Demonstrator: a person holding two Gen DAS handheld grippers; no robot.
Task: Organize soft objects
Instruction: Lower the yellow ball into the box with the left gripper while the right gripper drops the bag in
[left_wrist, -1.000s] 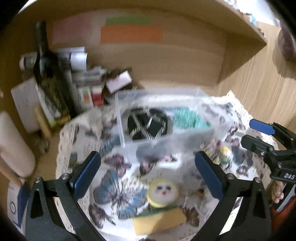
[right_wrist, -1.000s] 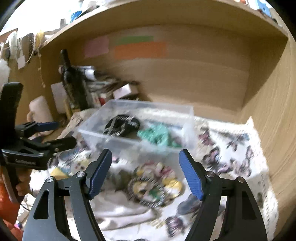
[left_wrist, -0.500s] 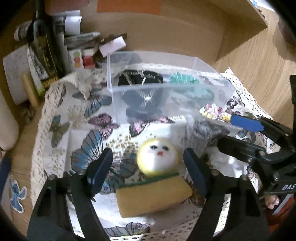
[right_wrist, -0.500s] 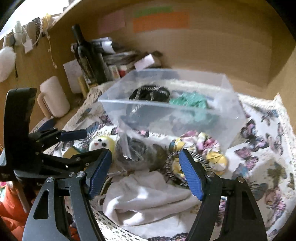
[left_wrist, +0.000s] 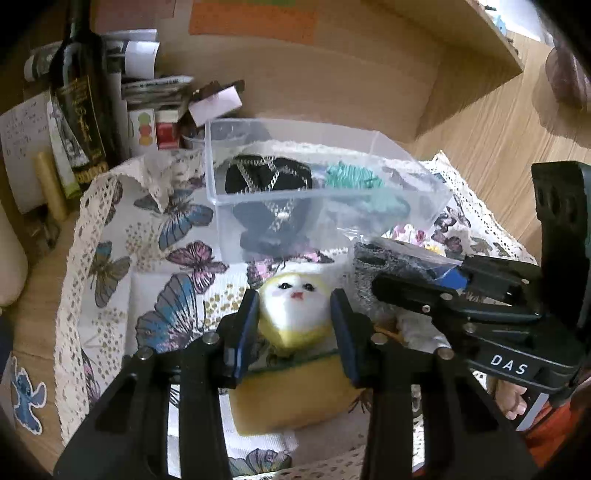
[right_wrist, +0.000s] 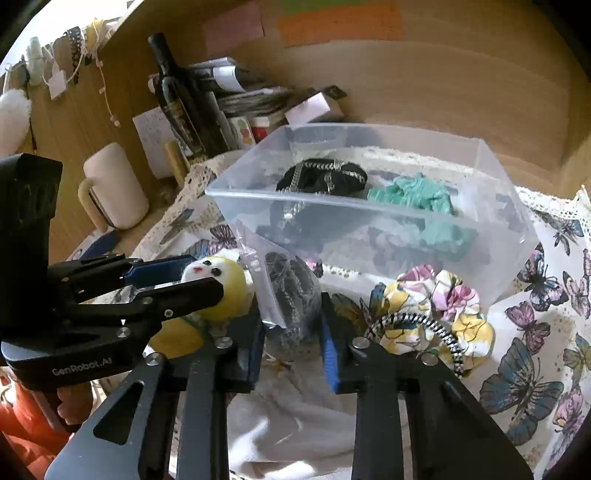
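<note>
My left gripper (left_wrist: 293, 317) is shut on a yellow plush ball with a white face (left_wrist: 293, 310), which lies against a yellow sponge (left_wrist: 291, 402) on the butterfly cloth. It also shows in the right wrist view (right_wrist: 218, 284). My right gripper (right_wrist: 291, 325) is shut on a grey item in a clear plastic bag (right_wrist: 291, 295), also seen in the left wrist view (left_wrist: 384, 266). Behind them a clear plastic box (right_wrist: 369, 206) holds a black scrunchie with chains (right_wrist: 321, 177) and a teal scrunchie (right_wrist: 413, 192).
A floral scrunchie (right_wrist: 439, 306) and a black-and-white striped hair tie (right_wrist: 417, 325) lie right of my right gripper. A white cloth (right_wrist: 288, 421) lies below it. A dark bottle (left_wrist: 79, 92), papers and a white mug (right_wrist: 114, 184) crowd the back left. Wooden walls enclose the nook.
Both grippers have moved down and forward and closed: the left on the yellow plush ball, the right on the bagged grey item. Half a second ago both were open.
</note>
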